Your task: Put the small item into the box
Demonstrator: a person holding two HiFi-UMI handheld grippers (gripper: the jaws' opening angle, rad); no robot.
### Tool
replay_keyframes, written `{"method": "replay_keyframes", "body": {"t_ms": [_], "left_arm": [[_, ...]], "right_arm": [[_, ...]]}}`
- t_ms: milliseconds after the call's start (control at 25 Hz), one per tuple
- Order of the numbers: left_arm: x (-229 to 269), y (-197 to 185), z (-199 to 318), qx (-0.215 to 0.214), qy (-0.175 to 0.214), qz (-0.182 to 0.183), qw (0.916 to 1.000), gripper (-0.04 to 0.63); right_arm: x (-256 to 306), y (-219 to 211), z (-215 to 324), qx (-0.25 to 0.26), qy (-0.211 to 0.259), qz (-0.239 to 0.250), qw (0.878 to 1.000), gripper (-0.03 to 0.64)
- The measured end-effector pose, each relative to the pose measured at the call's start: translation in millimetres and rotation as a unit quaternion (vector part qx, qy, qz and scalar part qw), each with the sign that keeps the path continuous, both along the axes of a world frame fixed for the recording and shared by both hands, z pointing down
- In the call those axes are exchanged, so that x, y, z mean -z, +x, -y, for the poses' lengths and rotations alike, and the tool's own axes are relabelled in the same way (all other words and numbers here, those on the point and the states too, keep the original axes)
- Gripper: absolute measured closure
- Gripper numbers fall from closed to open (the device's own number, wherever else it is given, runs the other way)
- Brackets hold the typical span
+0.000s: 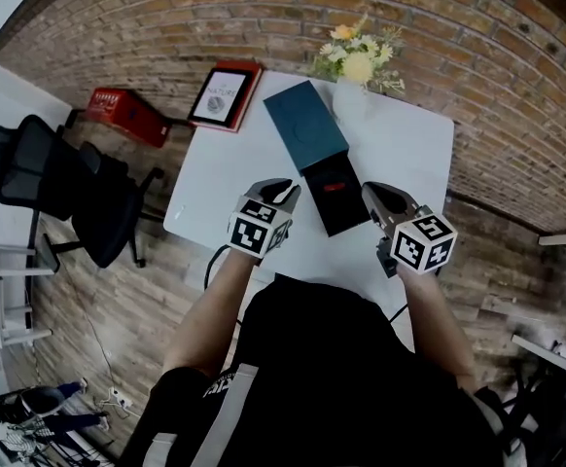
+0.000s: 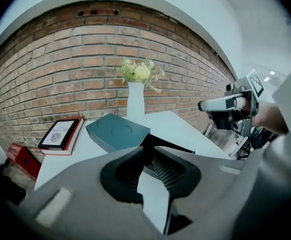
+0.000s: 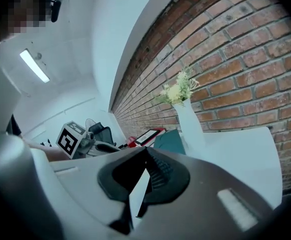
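A black box (image 1: 335, 200) lies open in the middle of the white table (image 1: 409, 144), with a small red item (image 1: 333, 187) inside it. Its teal lid (image 1: 307, 125) lies just behind it, touching its far end. My left gripper (image 1: 281, 196) hovers just left of the box, jaws shut and empty. My right gripper (image 1: 378, 200) hovers just right of it, also shut and empty. In the left gripper view the left gripper (image 2: 149, 150) points at the teal lid (image 2: 118, 131). The right gripper view shows the right gripper (image 3: 146, 150) with its jaws together.
A white vase of flowers (image 1: 358, 66) stands at the table's far edge. A red-bordered book (image 1: 225, 95) lies at the far left corner. Off the table to the left are a red crate (image 1: 127, 115) and a black office chair (image 1: 59, 188). A brick wall runs behind.
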State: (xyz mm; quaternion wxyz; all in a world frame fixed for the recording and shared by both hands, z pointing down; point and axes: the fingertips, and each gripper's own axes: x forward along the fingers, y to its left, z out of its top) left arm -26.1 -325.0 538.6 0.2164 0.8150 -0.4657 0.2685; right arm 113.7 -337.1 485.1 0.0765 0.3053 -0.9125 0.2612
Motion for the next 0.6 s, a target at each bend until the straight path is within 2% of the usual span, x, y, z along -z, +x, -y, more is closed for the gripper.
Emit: {"method": "replay_keyframes", "body": {"t_ms": [240, 440, 600], "left_arm": [[25.0, -27.1, -9.2, 0.014, 0.031, -0.043, 0.9985, 0.528], [45.8, -49.9, -21.0, 0.003, 0.066, -0.061, 0.9960, 0.528], [59.0, -62.7, -33.8, -0.009, 0.078, -0.109, 0.9910, 0.528]], "right_arm": [[13.1, -5.5, -7.3, -0.033, 0.014, -0.013, 0.999, 0.615], [21.4, -31.3, -25.8, -0.058, 0.021, -0.031, 0.998, 0.615], [23.8, -63.1, -55.4, -0.057, 0.021, -0.038, 0.997, 0.615]]}}
